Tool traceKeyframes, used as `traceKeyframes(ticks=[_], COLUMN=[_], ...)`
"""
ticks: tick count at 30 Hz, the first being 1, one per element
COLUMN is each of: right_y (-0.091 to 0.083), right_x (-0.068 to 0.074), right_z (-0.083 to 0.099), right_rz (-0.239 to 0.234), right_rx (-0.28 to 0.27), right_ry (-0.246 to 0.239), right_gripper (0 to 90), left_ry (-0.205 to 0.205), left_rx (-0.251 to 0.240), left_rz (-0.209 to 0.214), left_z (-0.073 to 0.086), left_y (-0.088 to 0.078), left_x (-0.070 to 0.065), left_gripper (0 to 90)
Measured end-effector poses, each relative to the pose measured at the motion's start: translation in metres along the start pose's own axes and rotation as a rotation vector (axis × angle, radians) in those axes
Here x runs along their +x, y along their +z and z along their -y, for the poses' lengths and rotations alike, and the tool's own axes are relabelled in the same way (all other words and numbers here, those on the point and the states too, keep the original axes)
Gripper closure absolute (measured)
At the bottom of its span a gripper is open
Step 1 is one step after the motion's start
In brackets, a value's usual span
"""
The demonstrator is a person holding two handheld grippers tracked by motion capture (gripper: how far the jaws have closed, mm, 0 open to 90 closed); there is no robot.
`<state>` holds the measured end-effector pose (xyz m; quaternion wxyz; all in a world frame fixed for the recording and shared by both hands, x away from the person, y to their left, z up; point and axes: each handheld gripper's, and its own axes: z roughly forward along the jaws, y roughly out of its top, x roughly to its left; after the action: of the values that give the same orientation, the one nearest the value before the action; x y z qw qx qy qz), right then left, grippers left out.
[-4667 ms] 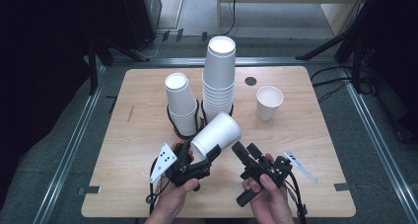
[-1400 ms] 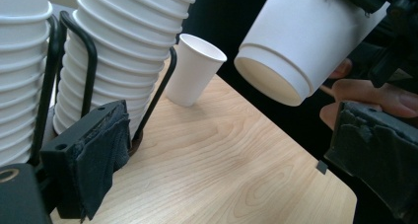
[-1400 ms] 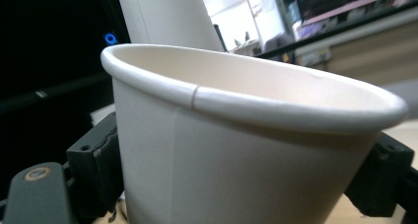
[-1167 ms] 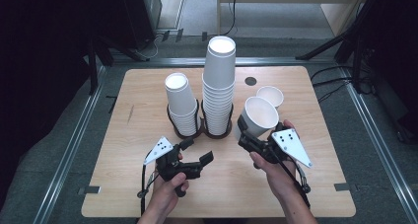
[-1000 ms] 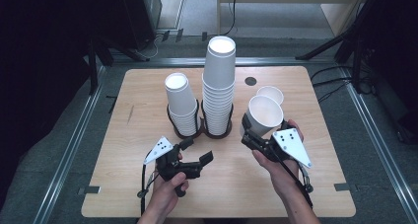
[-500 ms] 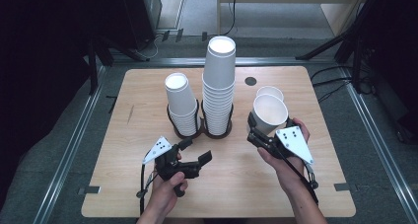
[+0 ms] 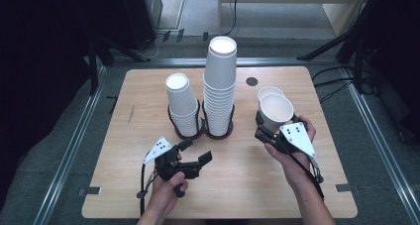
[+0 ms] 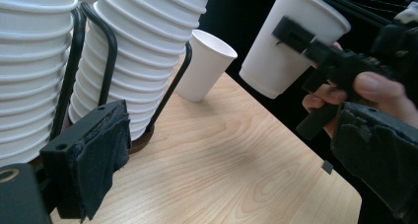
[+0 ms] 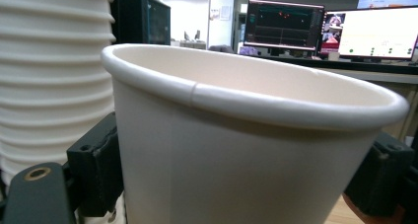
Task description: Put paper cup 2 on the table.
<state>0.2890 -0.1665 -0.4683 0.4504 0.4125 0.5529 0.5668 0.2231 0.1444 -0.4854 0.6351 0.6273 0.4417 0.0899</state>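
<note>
While your right gripper (image 7: 264, 124) clamps the paper cup (image 7: 276, 112) by its wall, squeeze lightly: it is light and crushes easily. Your left gripper (image 7: 194, 152) is released, holding nothing.

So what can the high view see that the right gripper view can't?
The high view has the whole wooden table, the shorter stack of cups, the lone cup standing on the table, and the left gripper with open jaws, holding nothing. The right gripper view has computer monitors glowing in the background. Both share the held cup, which the right gripper grips between its jaws, and the tall stack of cups beside it.
</note>
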Motion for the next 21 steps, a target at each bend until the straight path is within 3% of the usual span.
traceKeyframes(ticks=[3,9,13,21], right_y=[0.004,0.010,0.012,0.019], right_x=[-0.007,-0.014,-0.014,-0.007], right_z=[0.007,0.021,0.032,0.052], right_rz=[0.013,-0.007,-0.045,-0.113], right_rx=[0.001,-0.018,-0.012,0.053], right_ry=[-0.014,-0.043,-0.047,-0.089], right_gripper=[12.9,12.9,12.9,12.9], left_ry=[-0.001,-0.002,-0.002,0.000], left_rx=[-0.002,-0.013,-0.012,-0.008], left_rz=[-0.007,-0.020,-0.022,-0.024], left_z=[0.000,-0.001,-0.001,-0.001], left_y=[-0.001,-0.003,-0.003,-0.003], left_x=[0.001,0.004,0.004,0.004], left_gripper=[1.9,1.9,1.9,1.9])
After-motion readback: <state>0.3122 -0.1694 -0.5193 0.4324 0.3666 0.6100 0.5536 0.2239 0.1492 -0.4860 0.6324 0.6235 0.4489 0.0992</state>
